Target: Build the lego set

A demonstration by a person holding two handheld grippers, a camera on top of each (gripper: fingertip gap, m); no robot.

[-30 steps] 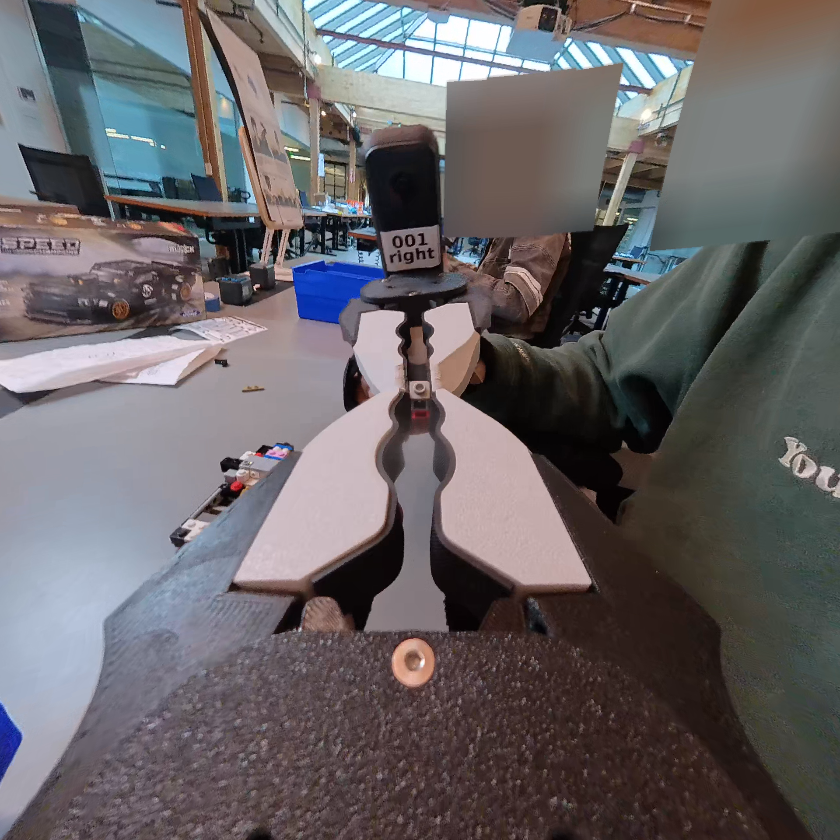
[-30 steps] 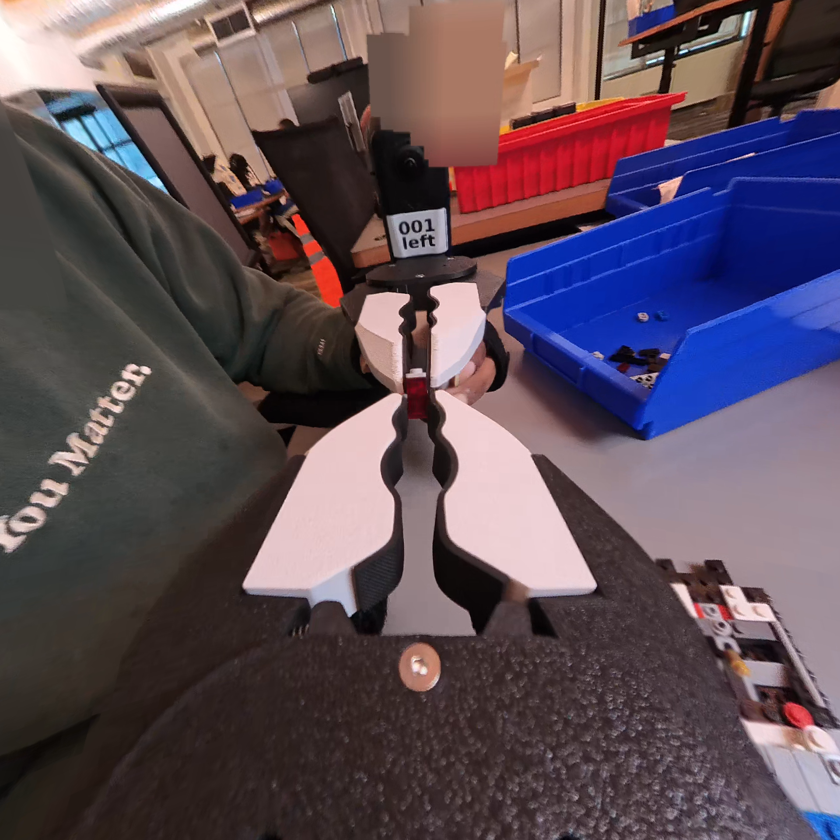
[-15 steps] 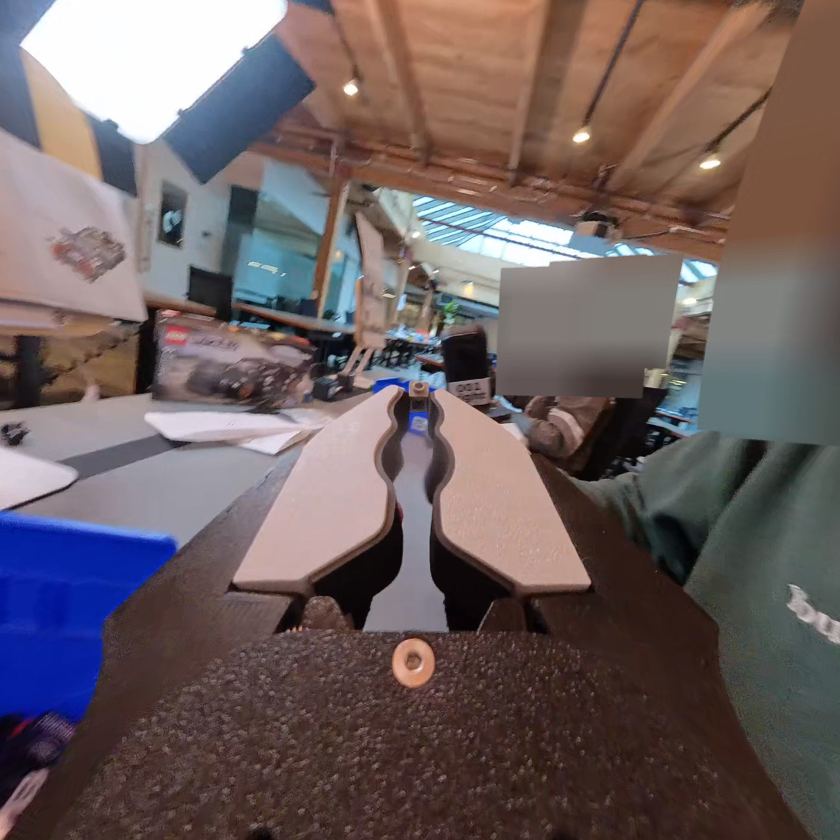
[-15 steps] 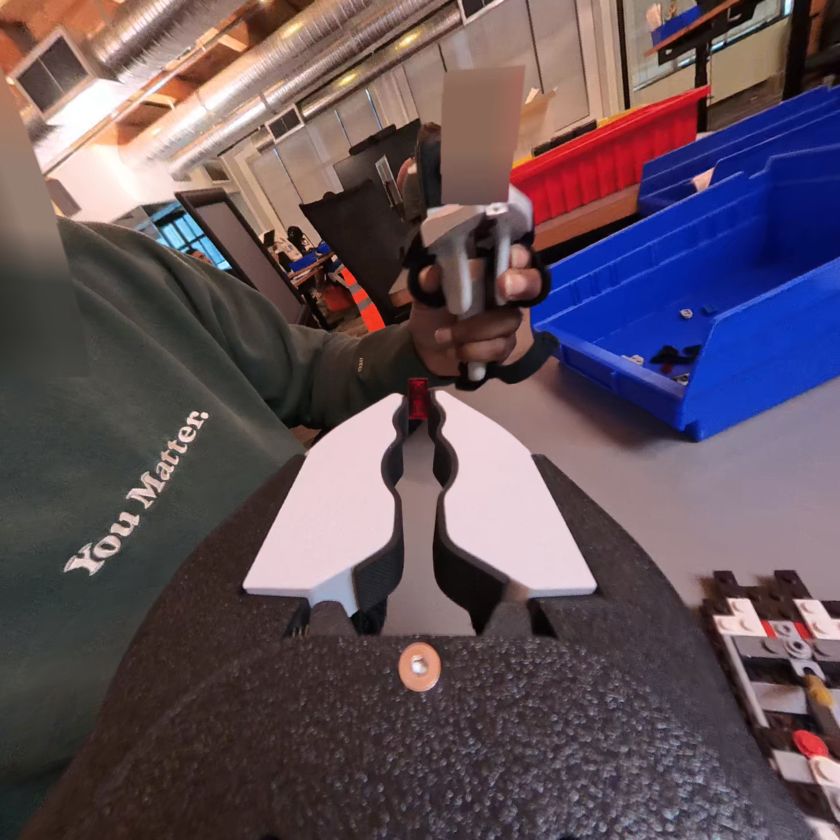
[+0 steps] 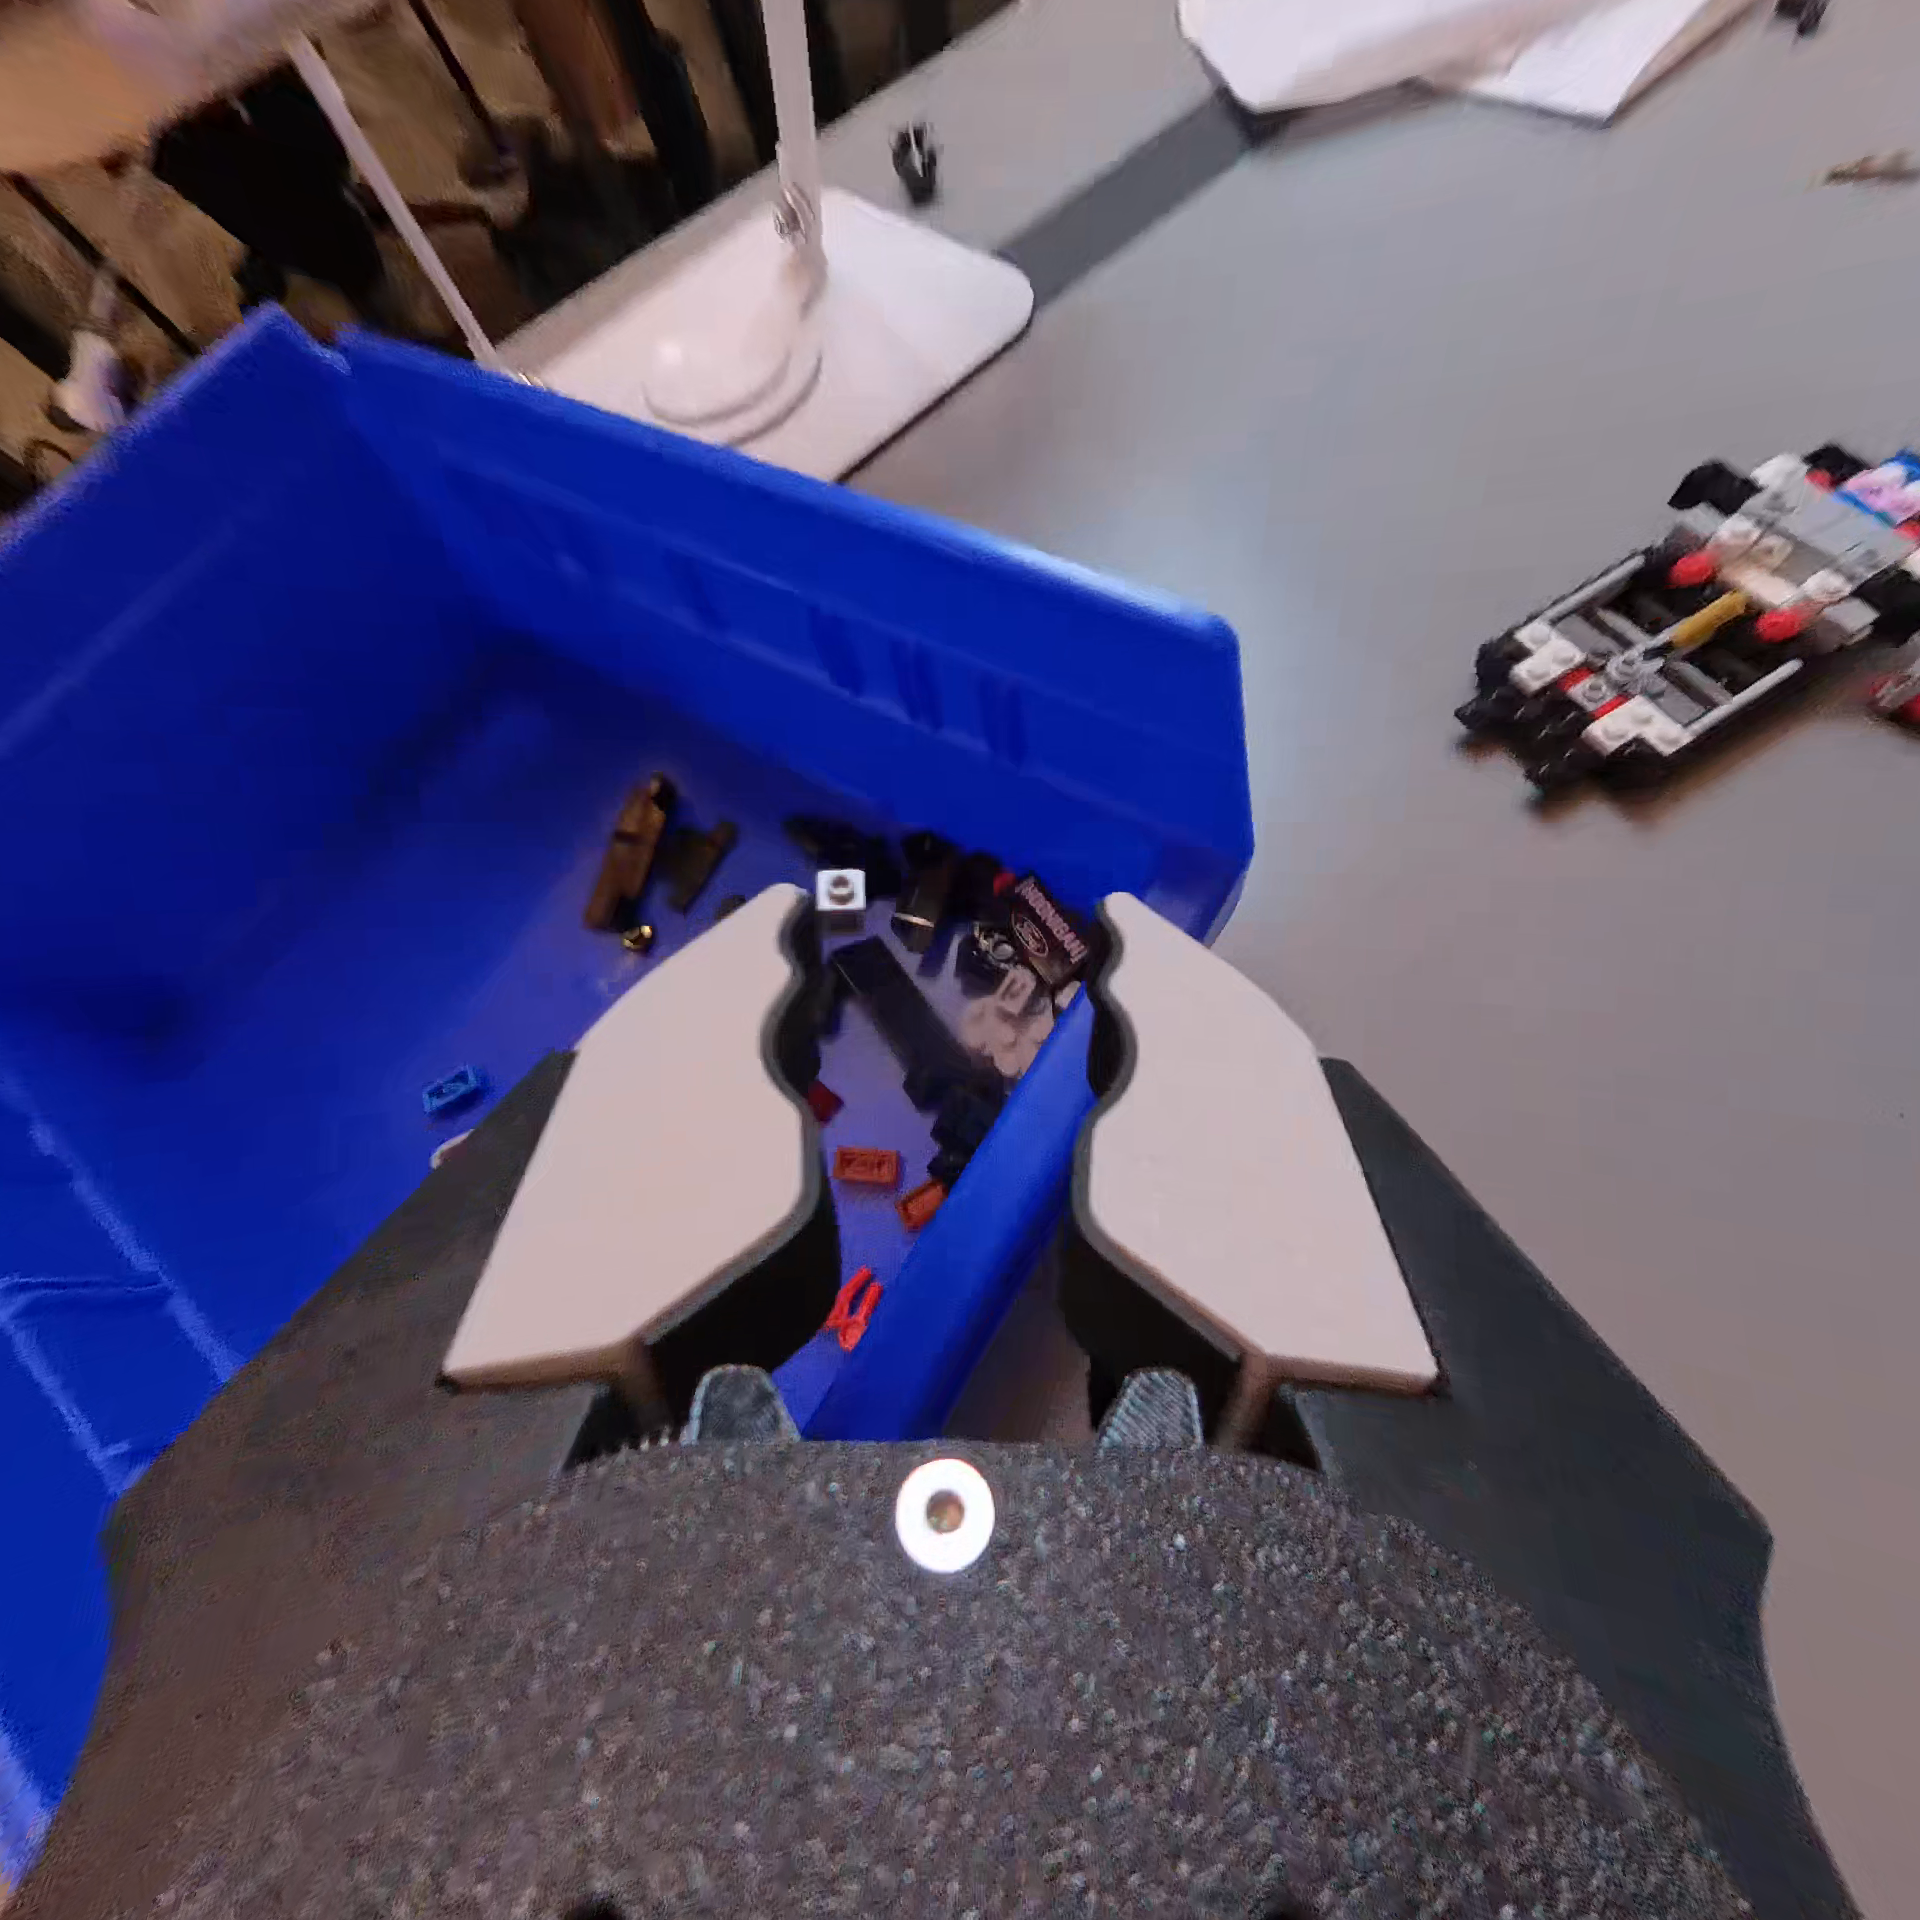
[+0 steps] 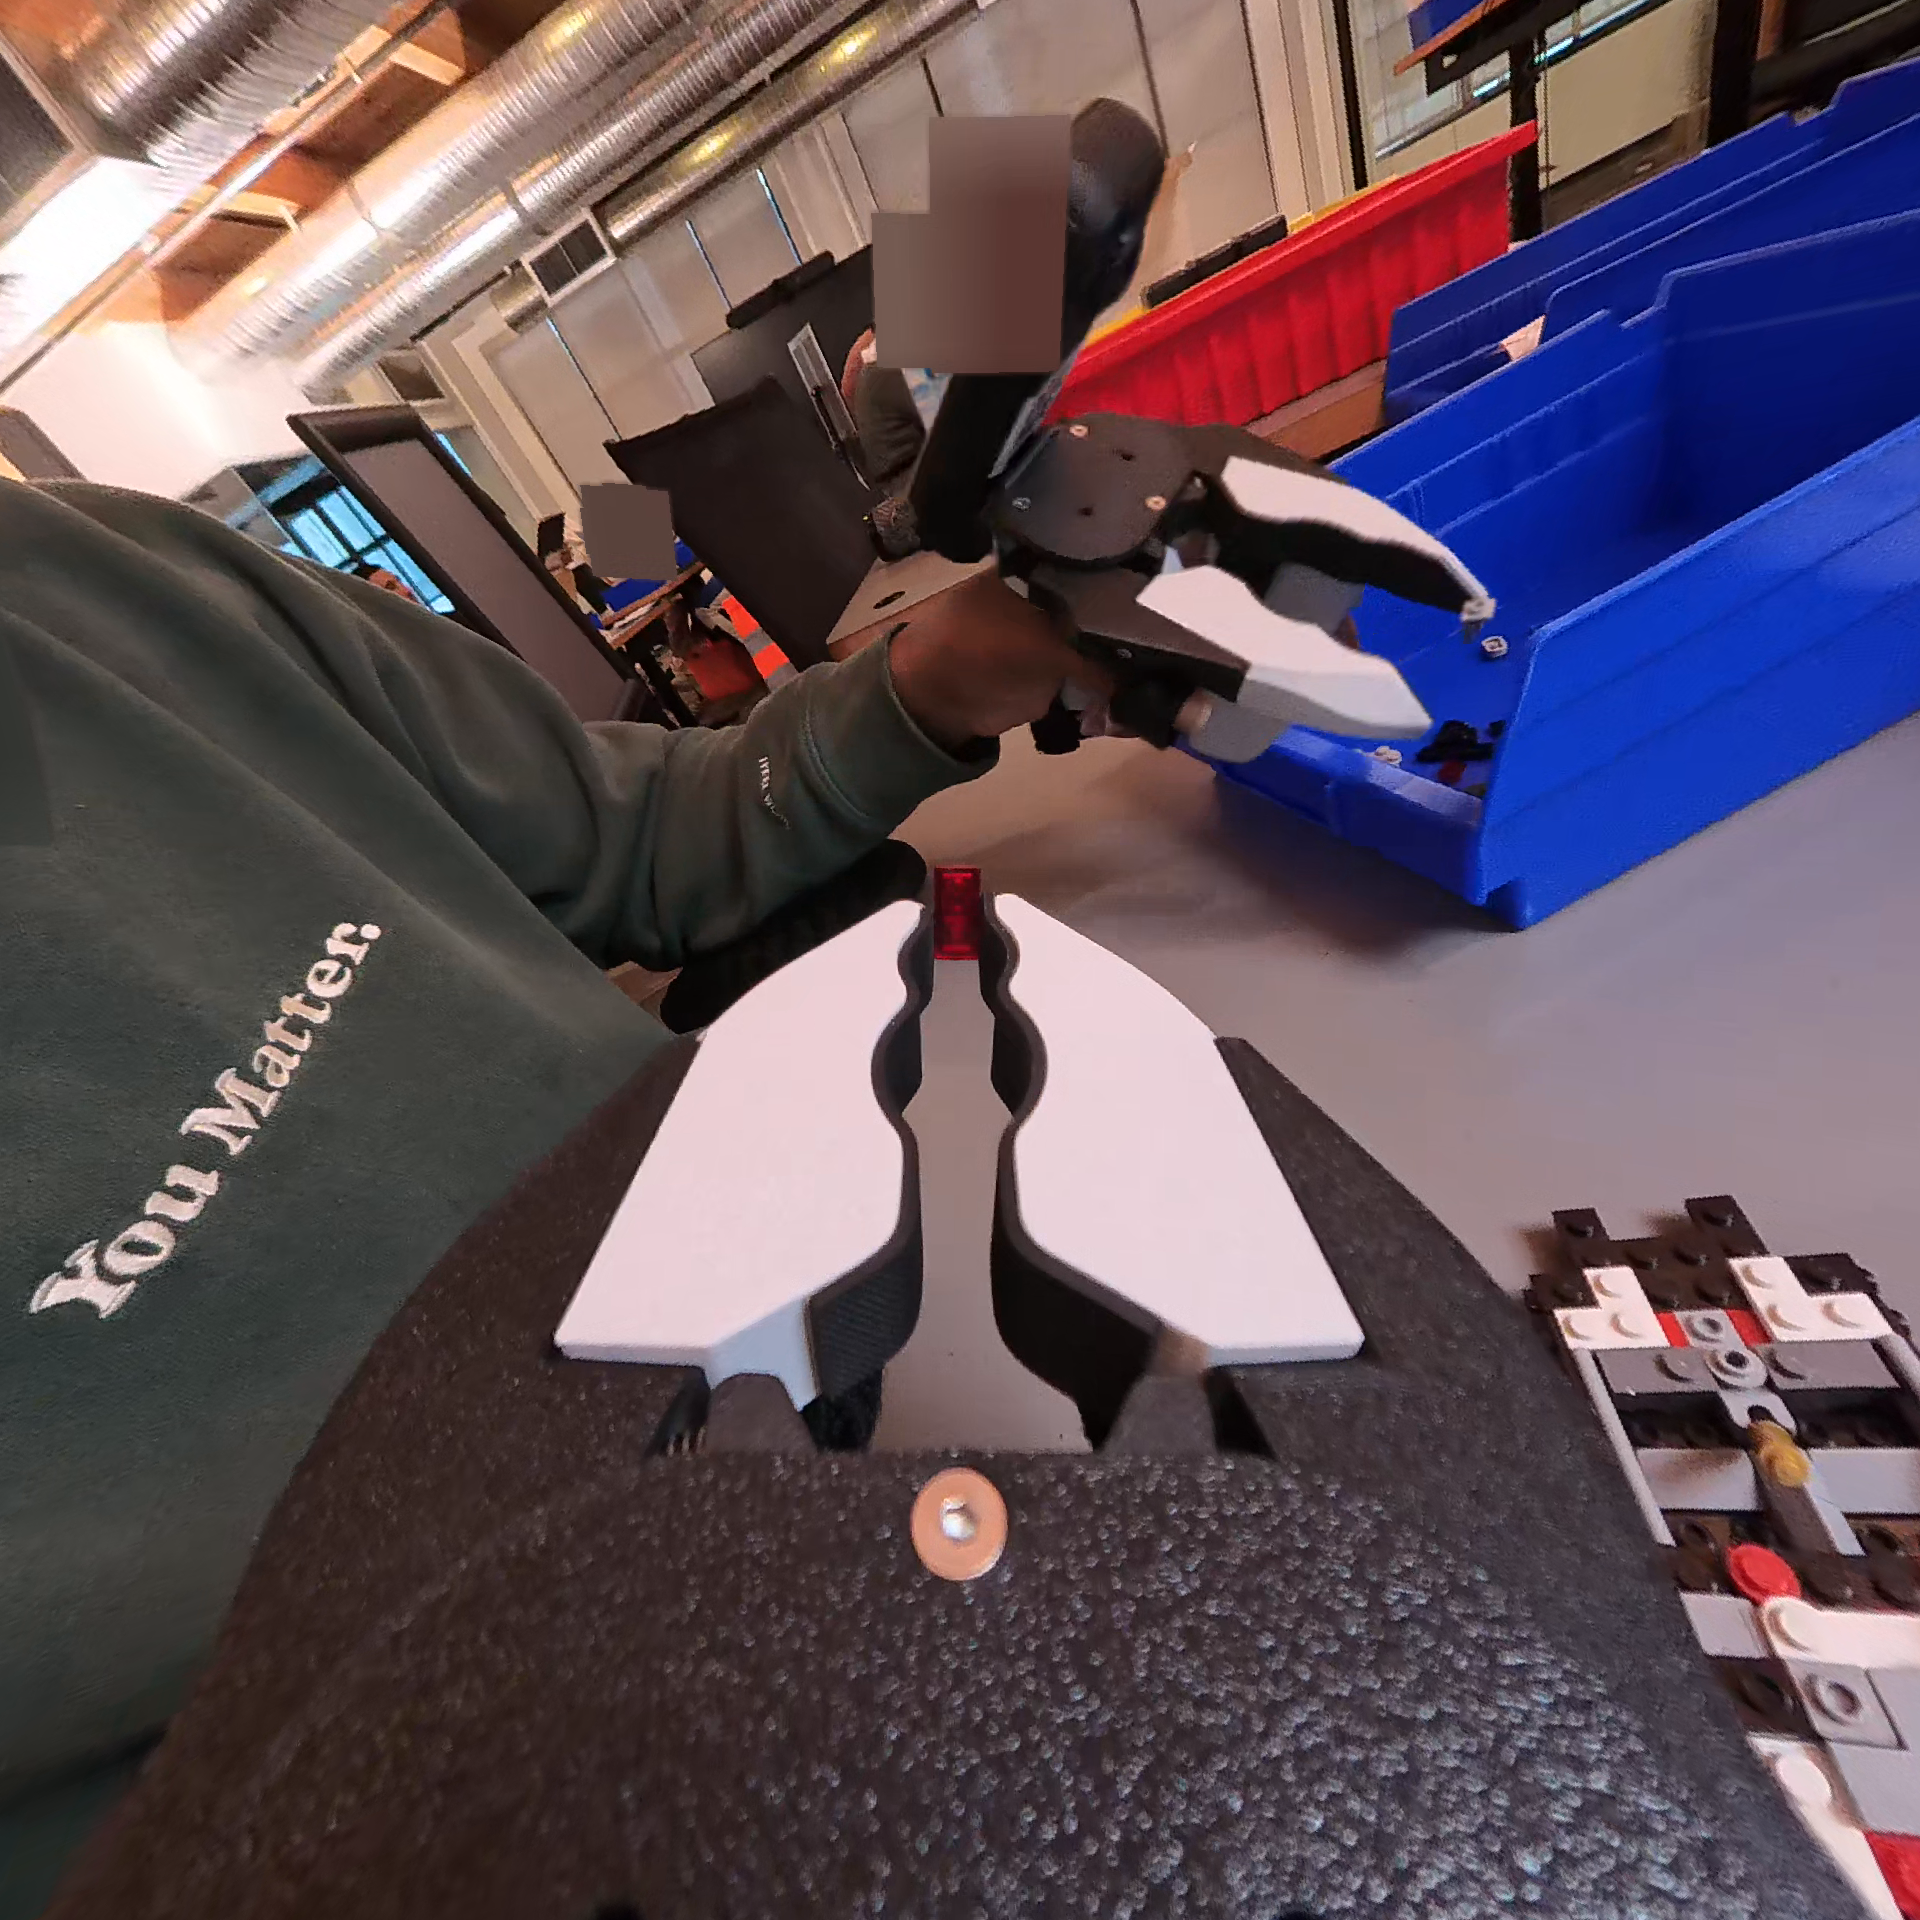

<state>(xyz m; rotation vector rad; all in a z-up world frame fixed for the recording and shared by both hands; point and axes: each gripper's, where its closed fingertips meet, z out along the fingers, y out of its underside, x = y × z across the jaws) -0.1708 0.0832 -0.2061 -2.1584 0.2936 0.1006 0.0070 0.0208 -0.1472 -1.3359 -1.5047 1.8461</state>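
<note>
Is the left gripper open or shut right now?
Open. The left gripper has its fingertips spread wide above the blue bin, loose bricks visible between them.

Left wrist view looks steeply down into the blue bin (image 5: 312,727); right faces it level from afar (image 6: 1662,727).

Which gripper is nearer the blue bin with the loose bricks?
Left. The left gripper hangs open over the blue bin; the right gripper, pinching a red brick, is apart from it.
</note>
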